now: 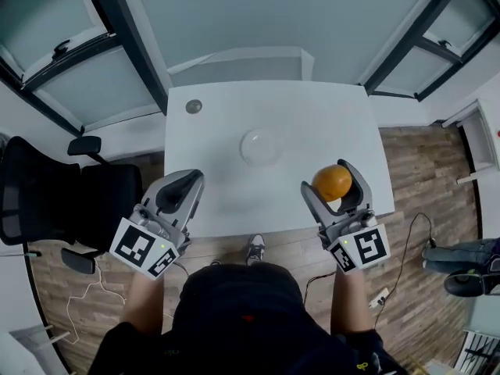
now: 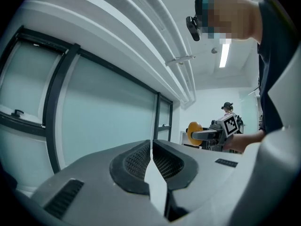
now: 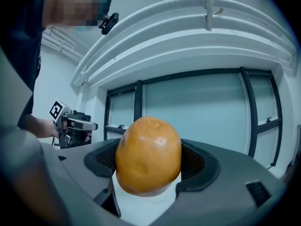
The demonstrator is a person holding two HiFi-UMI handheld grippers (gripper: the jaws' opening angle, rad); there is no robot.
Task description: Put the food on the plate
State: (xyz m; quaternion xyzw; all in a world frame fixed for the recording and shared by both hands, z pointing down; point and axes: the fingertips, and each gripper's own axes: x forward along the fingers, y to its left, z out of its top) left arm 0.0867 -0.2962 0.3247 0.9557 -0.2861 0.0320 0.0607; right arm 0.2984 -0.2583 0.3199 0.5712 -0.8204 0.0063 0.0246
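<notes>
An orange fruit [image 1: 331, 181] is clamped between the jaws of my right gripper [image 1: 332, 180], held up above the near right part of the white table [image 1: 328, 116]. In the right gripper view the orange [image 3: 148, 154] fills the gap of the right gripper [image 3: 148, 150]. A pale round plate [image 1: 261, 146] lies near the table's middle with nothing on it, to the far left of the orange. My left gripper [image 1: 182, 186] hovers over the near left edge, jaws pressed together and holding nothing [image 2: 151, 150]. Both grippers point upward, away from the table.
A small grey round disc [image 1: 194, 106] sits at the table's far left corner. A black office chair [image 1: 55, 201] stands left of the table. Glass partitions with dark frames run behind it. Cables and a power strip [image 1: 380, 296] lie on the wooden floor at right.
</notes>
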